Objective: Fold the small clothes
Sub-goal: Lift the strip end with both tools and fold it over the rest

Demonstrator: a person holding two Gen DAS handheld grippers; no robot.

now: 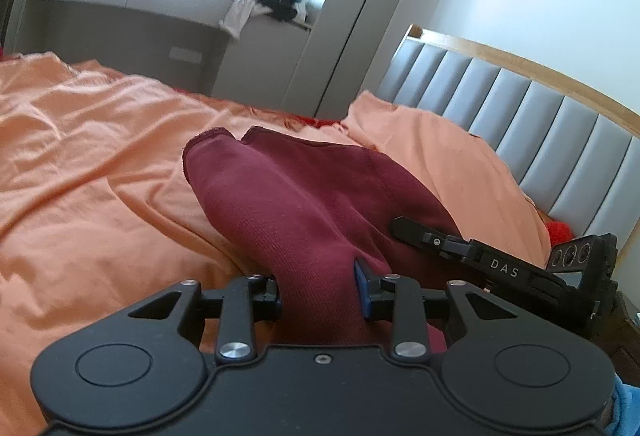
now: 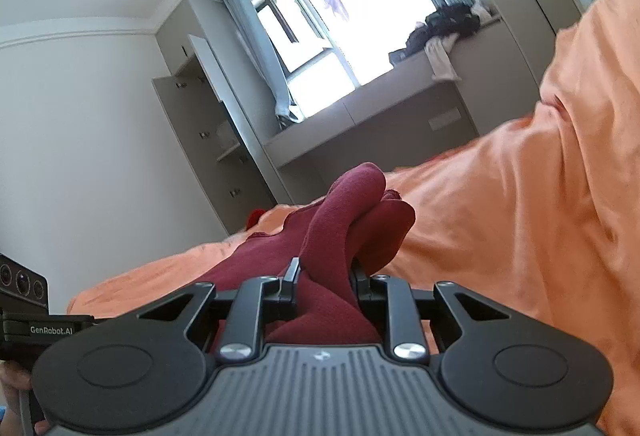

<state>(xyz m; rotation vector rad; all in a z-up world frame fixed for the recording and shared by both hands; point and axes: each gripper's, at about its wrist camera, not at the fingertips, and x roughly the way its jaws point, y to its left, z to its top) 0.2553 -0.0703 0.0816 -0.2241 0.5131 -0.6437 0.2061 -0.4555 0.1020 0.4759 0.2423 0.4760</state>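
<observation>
On the left, an orange bed sheet (image 1: 80, 156), soft and full of wrinkles. Next to that, the left gripper (image 1: 318, 282), squeezed narrow on the near end of a dark red knit garment (image 1: 304, 196). Stretched long and straight away from that gripper, out over the sheet, with two open ends side by side at the far end. Maybe little pants, maybe a pair of long socks; hard to tell which. Further right, the right gripper (image 2: 326, 270), pinched on the same red cloth too, with a bunch of it poking up past the fingers. Placed just beside the left gripper and a bit further along the cloth, so likely a little nearer to the far ends. Past that, an orange pillow (image 1: 440, 164) and a grey padded headboard (image 1: 540, 124). So: near end held by both, far end loose and straight ahead. Probably a fold along the long way next, near end carried forward onto the far ends. Best done with both moving together, or the cloth may twist or slide off to one side.
</observation>
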